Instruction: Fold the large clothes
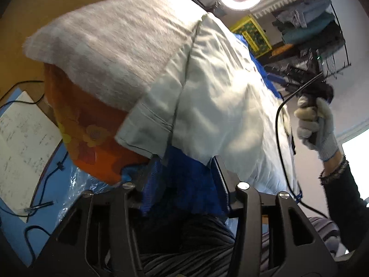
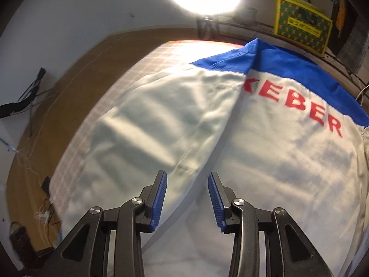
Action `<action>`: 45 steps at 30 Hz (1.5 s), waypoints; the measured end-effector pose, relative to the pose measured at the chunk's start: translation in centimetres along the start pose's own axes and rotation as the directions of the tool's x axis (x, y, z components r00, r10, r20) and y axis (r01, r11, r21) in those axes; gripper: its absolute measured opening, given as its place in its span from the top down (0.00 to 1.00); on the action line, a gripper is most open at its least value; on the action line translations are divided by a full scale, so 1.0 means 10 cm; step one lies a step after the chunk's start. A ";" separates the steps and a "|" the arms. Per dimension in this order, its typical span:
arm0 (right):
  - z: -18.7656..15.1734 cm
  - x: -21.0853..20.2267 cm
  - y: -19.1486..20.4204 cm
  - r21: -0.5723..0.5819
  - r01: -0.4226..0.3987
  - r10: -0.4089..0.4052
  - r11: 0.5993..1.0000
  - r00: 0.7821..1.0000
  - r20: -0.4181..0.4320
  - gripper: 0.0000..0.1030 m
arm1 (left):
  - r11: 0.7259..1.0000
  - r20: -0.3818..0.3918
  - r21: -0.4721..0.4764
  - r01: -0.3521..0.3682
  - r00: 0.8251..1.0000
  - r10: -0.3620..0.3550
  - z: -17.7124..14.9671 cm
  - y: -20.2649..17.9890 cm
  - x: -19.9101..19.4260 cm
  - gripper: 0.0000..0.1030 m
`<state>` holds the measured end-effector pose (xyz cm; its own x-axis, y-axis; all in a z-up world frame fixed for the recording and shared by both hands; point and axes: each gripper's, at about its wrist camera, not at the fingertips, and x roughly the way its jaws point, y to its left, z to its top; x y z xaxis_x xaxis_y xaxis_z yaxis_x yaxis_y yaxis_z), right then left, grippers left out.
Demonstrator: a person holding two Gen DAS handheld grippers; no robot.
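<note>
Jacket (image 2: pixel 265 161): a large pale grey-white garment with a blue yoke and red block letters, spread over the table; one sleeve (image 2: pixel 147 133) is folded in across the body, leaving a long diagonal crease.
Table (image 1: pixel 96 53): covered by a light checked cloth over an orange flowered one; the jacket lies across most of it.
Left gripper (image 1: pixel 184 184): its blue pads stand a little apart at the jacket's near edge, with blue cloth lying between them; whether the pads press on it cannot be told.
Right gripper (image 2: pixel 187 198): jaws apart, poised above the folded sleeve's crease, nothing between the pads.
Left wrist view only: the sleeve cuff (image 1: pixel 143 129) hanging over the table edge, a gloved hand (image 1: pixel 316 124) gripping the other tool's handle, and papers (image 1: pixel 23 143) on a blue surface below.
Right wrist view only: the red lettering (image 2: pixel 297 106), the blue yoke (image 2: pixel 288 67) and a yellow patterned box (image 2: pixel 302 23) behind the table.
</note>
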<state>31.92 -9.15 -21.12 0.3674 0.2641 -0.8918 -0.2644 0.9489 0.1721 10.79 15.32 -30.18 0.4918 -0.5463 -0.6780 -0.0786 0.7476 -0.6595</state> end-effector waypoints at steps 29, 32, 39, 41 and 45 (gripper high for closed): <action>-0.96 -0.81 0.53 0.014 -0.172 0.171 0.985 0.982 0.079 0.63 | 0.998 0.001 -0.030 0.052 0.999 -0.052 -0.06 0.19 0.03 0.60; -1.06 -0.50 0.70 -0.015 -0.160 0.161 0.987 0.987 0.020 0.64 | 1.000 0.010 0.004 0.025 1.000 -0.025 -0.11 0.07 0.09 0.95; -1.20 -0.03 1.03 -0.111 -0.134 0.128 0.985 0.990 -0.063 0.66 | 0.994 0.117 0.047 -0.101 0.989 0.095 -0.13 -0.05 -0.13 0.96; -1.23 0.10 1.05 -0.130 -0.104 0.094 0.986 0.992 -0.081 0.66 | 0.992 0.104 0.065 -0.109 0.989 0.102 -0.18 -0.03 -0.05 0.96; -1.29 0.25 1.01 -0.130 -0.090 0.079 0.987 0.993 -0.085 0.67 | 0.995 0.122 0.045 -0.093 0.989 0.087 -0.16 0.05 -0.10 0.57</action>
<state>18.68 -1.12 -26.95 0.2683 0.3227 -0.9077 -0.4099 0.8909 0.1955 8.88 15.60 -30.38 0.5851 -0.4292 -0.6880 -0.0852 0.8112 -0.5785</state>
